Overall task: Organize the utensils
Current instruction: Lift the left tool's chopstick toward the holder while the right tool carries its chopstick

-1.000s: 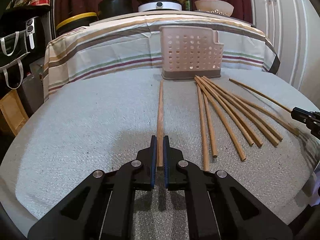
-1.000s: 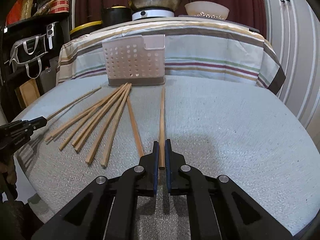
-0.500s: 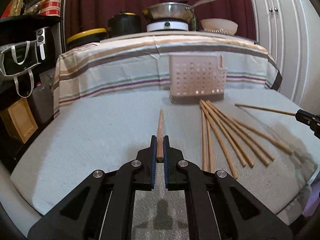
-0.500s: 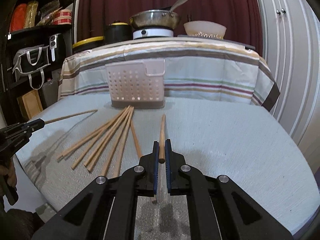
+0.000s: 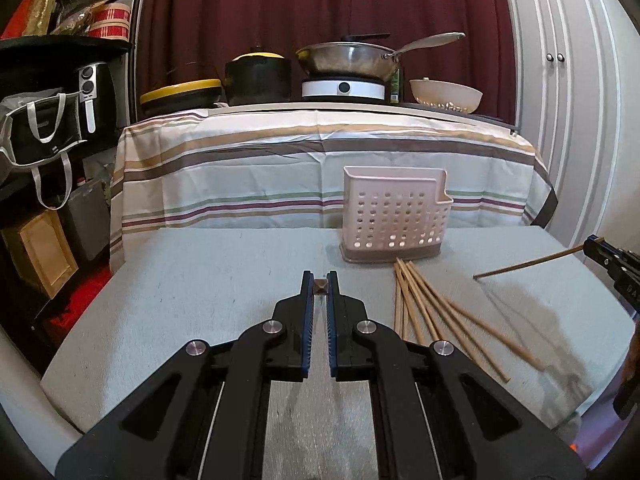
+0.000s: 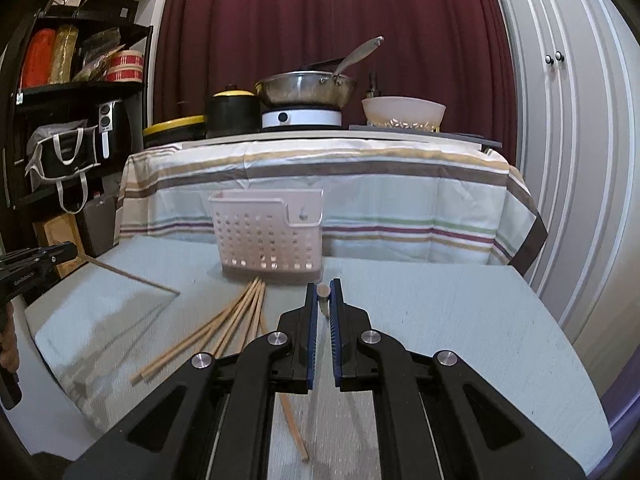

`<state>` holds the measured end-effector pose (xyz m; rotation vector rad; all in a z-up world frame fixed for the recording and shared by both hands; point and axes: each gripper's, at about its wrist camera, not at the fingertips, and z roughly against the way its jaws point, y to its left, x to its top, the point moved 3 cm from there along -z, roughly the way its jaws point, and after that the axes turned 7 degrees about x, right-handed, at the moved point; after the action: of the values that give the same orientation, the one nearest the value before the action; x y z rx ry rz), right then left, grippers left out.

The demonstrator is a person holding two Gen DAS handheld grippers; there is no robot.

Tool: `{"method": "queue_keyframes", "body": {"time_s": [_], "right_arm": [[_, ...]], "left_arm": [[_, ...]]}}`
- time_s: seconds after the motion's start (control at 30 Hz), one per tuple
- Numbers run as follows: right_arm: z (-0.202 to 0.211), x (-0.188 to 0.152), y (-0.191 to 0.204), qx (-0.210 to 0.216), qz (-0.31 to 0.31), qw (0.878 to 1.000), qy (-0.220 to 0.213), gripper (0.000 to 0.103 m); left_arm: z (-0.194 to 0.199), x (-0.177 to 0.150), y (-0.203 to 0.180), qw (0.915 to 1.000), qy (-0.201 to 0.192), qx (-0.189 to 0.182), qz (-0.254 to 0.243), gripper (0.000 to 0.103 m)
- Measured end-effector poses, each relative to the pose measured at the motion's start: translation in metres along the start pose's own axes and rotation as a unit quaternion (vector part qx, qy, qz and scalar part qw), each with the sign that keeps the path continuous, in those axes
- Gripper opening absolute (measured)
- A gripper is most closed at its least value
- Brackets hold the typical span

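A wok (image 5: 349,58) is being supported by a burner (image 5: 343,88); a bowl (image 6: 403,111) is being displayed beside it.

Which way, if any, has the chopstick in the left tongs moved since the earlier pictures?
Yes. The chopstick has risen off the table: earlier it lay flat pointing at the basket; now only its end shows between the left tongs.

Maroon curtain (image 5: 320,8), striped tablecloth (image 5: 280,168)

Wooden chopsticks and a perforated utensil basket on a grey mat

Two chopsticks (image 5: 321,287) (image 6: 323,290) are held aloft, each seen end-on. A fanned bundle of chopsticks (image 5: 436,316) is laid flat, tips meeting at the foot of the upright pale pink basket (image 5: 394,216).
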<state>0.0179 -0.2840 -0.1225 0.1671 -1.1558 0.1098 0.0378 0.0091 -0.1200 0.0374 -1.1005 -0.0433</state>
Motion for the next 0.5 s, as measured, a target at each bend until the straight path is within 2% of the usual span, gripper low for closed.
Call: {"method": "queue_keyframes", "body": {"time_s": [0.17, 0.5], "right_arm": [[-0.011, 0.018, -0.005, 0.006, -0.007, 1.0, -0.004, 0.007], [-0.036, 0.048, -0.009, 0.015, -0.001, 1.0, -0.022, 0.007]], "left_arm": [[-0.013, 0.019, 0.008, 0.9999, 0.006, -0.006, 0.015, 0.007], [-0.045, 0.06, 0.009, 0.9998, -0.014, -0.006, 0.009, 0.007]]}}
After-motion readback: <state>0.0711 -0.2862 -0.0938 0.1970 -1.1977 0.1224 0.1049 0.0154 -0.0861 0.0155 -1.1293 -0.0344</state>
